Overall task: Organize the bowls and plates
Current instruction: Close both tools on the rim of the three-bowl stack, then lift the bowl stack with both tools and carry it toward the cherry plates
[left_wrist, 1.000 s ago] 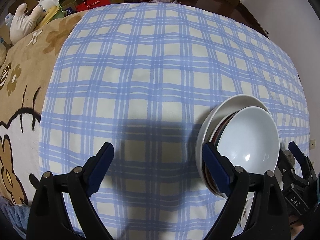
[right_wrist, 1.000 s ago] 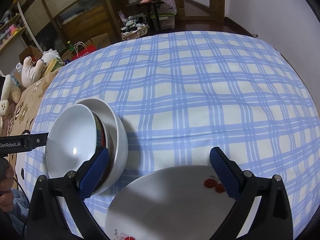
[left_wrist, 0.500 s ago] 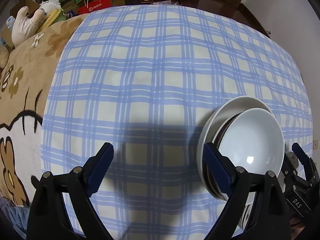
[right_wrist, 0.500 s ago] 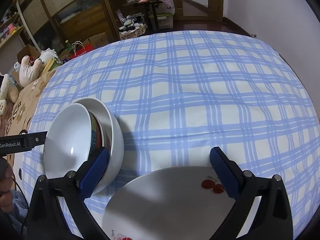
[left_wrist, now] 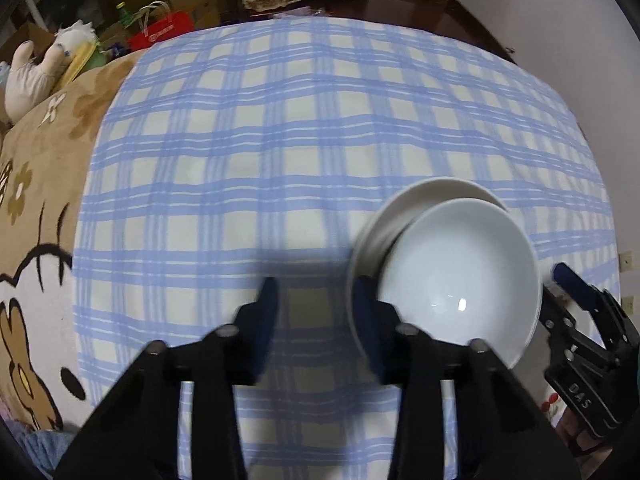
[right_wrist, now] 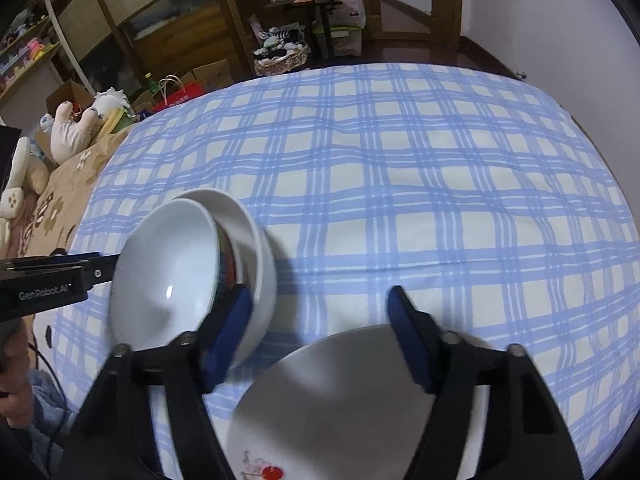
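Three nested bowls sit on the blue checked cloth: a white top bowl (left_wrist: 460, 276) (right_wrist: 168, 272), a colour-banded middle bowl (right_wrist: 228, 256) and a white outer bowl (left_wrist: 416, 200) (right_wrist: 248, 240). My left gripper (left_wrist: 316, 304) is partly open and empty, its right finger against the stack's left side. My right gripper (right_wrist: 320, 320) is partly open and empty, its left finger at the stack's right side, above a white plate with a red cherry print (right_wrist: 352, 400). Each gripper shows in the other's view, the right one (left_wrist: 576, 320) and the left one (right_wrist: 52, 276).
The blue checked cloth (left_wrist: 300, 140) covers the table. A brown cartoon blanket (left_wrist: 36, 220) lies to the left with plush toys (right_wrist: 76, 128) beyond it. Shelves, bags and boxes (right_wrist: 280, 48) stand past the far edge. A white wall (right_wrist: 560, 20) is on the right.
Both grippers have narrowed from wide open to partly open. Both have drawn in towards the bowl stack.
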Demonstrator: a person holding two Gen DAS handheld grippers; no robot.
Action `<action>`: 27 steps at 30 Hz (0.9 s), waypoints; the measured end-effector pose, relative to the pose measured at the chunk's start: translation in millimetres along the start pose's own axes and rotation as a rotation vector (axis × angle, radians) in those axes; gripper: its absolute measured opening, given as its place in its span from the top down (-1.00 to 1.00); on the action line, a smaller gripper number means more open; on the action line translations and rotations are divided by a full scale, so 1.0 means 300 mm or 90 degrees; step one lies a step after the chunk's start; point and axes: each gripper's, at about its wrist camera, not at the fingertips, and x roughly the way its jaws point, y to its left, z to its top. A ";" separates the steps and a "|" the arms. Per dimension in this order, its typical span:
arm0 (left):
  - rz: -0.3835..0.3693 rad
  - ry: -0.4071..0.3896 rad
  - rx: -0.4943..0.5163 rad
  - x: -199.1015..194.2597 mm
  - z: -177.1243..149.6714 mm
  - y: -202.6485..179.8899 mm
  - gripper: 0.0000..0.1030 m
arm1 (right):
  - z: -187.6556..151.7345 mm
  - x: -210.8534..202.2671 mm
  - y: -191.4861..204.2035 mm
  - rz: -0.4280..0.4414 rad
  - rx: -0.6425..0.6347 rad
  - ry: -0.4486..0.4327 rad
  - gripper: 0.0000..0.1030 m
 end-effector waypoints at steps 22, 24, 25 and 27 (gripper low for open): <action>-0.082 0.021 -0.007 0.040 0.032 0.015 0.96 | 0.100 0.083 0.045 0.042 0.017 0.178 0.73; -0.094 0.023 -0.020 0.047 0.035 0.028 0.96 | 0.102 0.085 0.048 0.039 0.019 0.180 0.73; -0.102 0.024 -0.027 0.050 0.034 0.032 0.96 | 0.101 0.086 0.053 0.034 0.016 0.179 0.73; -0.111 0.026 -0.037 0.052 0.033 0.045 0.96 | 0.100 0.085 0.055 0.032 0.020 0.177 0.73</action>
